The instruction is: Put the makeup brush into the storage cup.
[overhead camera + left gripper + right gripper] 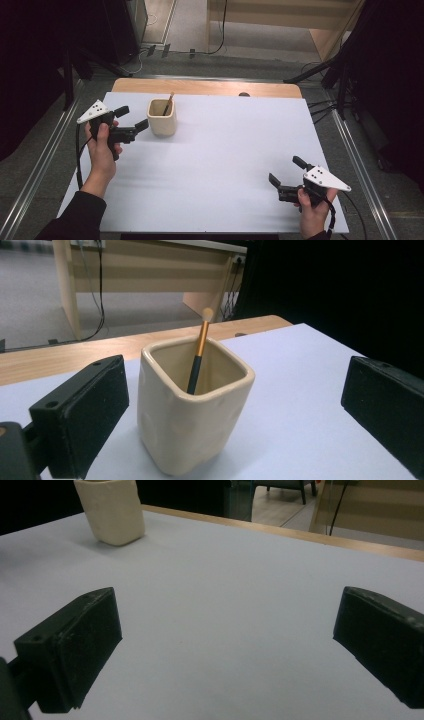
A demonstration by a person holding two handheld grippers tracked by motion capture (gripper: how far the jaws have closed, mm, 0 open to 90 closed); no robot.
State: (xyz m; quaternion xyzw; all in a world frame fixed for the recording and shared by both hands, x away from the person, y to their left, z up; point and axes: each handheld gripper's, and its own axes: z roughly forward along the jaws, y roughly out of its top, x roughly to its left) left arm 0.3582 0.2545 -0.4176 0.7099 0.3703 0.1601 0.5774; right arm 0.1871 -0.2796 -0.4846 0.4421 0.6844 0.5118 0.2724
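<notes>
Cream cup (pixel 162 117) stands upright on the white table top (pixel 220 165), far left part of the sheet, just short of the bare wooden strip along the far edge. A small brush (pixel 168 104) stands inside it, handle down and leaning, pale tip above the rim; the left gripper view gives black lower handle, gold upper part, soft pale tip (pixel 199 352).

Left gripper (pixel 131 120): held level just left of the cup, jaws spread wide, nothing between the pads. In its own view the cup sits ahead between the two black jaws, apart from both.

Right gripper (pixel 286 172): near right corner of the table, well apart from the cup, jaws likewise spread, with bare table between them. Its own view shows the cup (pixel 111 510) far off at upper left.

Judgement: brush looks delivered into the cup; left hand is clear of it.

Risks from here:
- The near jaw tip sits close to the cup wall. A sideways swing of the left hand could knock the cup, slide it toward the far edge or tip it.
- The brush is top-heavy in its lean and rests only against the rim; a jolt to the cup could flip it out.
- The left gripper's trailing cable could drag across the sheet if the hand pulls away carelessly.
</notes>
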